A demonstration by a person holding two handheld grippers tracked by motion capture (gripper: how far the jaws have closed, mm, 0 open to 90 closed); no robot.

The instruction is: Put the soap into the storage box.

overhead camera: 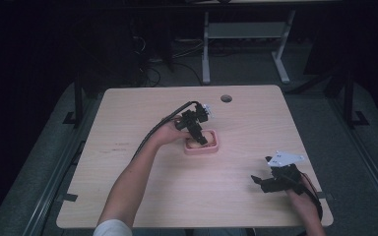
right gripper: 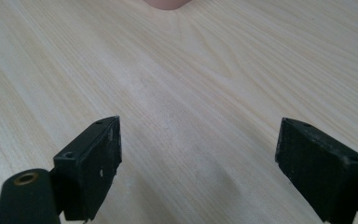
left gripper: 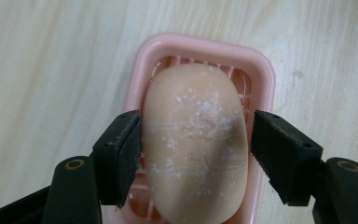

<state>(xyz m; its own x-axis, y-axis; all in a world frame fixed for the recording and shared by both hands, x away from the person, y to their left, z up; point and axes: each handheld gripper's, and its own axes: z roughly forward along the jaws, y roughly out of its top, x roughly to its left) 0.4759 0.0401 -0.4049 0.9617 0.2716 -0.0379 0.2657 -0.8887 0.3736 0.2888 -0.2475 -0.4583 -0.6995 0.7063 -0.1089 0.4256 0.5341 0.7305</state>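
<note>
The left gripper [left gripper: 196, 154] has its jaws apart astride the soap [left gripper: 196, 144] in the pink dish [left gripper: 265, 74] mid-worktop, not yet clamped or lifted, while the right gripper [right gripper: 198, 163] idles wide apart near the worktop's front right corner.

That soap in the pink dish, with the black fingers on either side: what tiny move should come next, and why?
Probably close the left gripper a little. Its fingers already straddle the soap lying in the pink dish; one seems to touch its side, while a narrow gap shows at the other. Squeezing should secure the bar before any lift. The right gripper waits open over bare table.
</note>
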